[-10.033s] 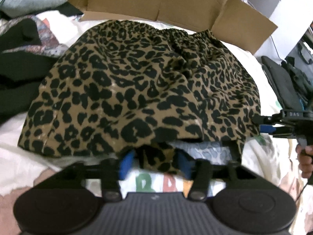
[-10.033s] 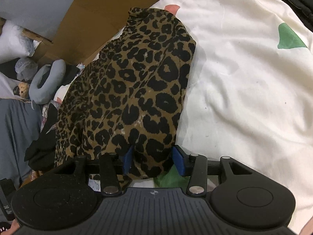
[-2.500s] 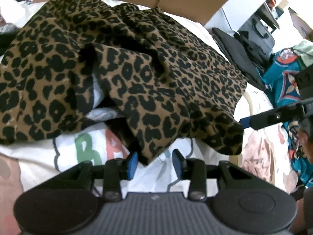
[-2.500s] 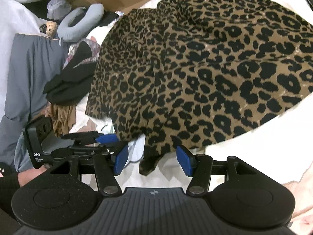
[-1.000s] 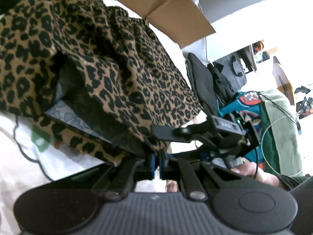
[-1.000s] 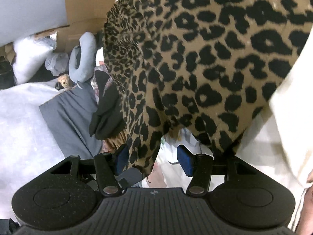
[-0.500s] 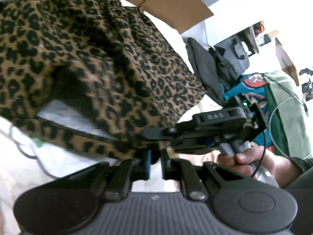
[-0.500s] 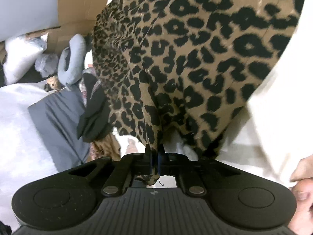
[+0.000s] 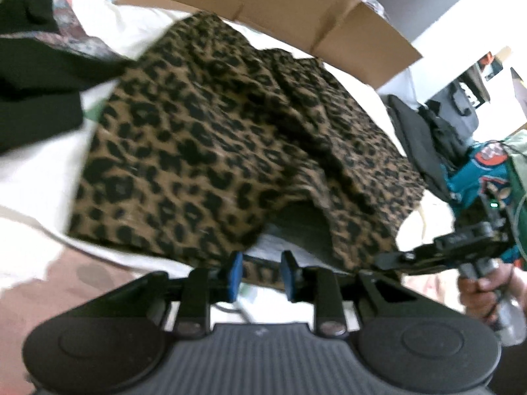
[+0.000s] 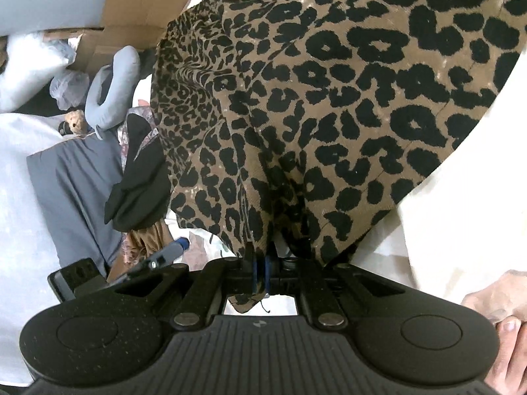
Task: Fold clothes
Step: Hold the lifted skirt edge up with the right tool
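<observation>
1. The left gripper (image 9: 258, 275), pinched on the hem 0.5 s ago, now has its blue pads apart with nothing between them; the near edge of the leopard-print skirt (image 9: 210, 151) lies just beyond them on the white bedsheet (image 9: 29, 177).
2. The right gripper (image 10: 260, 271), which closed 0.5 s ago, stays clamped on a bunched fold of the skirt's hem, the cloth rising from it in tension.
3. The skirt lies spread and rumpled on the bed below the cardboard box (image 9: 296, 10), with 1 layer gaping at the hem.
4. Judgement: only 1 corner is held, so the fold is not flat or settled.
</observation>
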### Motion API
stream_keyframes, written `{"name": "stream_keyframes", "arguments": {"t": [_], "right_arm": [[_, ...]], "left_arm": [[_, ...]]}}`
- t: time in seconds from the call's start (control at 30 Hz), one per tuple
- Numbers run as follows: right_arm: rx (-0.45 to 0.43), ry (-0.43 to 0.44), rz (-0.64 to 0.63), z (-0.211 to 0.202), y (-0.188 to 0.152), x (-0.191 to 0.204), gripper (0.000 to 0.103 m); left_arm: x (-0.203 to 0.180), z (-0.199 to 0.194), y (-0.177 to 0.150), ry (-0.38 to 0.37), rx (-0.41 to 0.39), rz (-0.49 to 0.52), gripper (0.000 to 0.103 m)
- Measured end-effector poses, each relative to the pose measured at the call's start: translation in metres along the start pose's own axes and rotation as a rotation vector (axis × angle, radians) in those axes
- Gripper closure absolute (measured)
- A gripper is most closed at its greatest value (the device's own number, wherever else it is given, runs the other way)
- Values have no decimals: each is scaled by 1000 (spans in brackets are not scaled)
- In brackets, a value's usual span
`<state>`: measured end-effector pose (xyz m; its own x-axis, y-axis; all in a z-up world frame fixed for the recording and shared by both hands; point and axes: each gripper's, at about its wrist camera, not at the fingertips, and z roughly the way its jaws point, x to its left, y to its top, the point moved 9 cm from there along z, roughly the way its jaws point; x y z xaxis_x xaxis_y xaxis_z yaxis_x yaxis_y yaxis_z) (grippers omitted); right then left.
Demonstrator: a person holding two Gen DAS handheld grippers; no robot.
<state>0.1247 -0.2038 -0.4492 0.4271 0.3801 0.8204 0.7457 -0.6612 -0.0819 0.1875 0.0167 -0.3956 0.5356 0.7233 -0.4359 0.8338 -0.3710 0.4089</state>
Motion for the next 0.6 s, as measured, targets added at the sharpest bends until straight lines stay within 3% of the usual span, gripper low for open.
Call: {"name": "stream_keyframes", "arguments": {"t": [0.33, 0.6], "right_arm": [[1, -46, -27, 0, 1, -5, 101], [-4, -65, -29, -2, 1, -10, 101]], "left_arm": [[49, -3, -10, 193, 18, 155, 77], [79, -18, -12, 235, -13, 79, 76]]}}
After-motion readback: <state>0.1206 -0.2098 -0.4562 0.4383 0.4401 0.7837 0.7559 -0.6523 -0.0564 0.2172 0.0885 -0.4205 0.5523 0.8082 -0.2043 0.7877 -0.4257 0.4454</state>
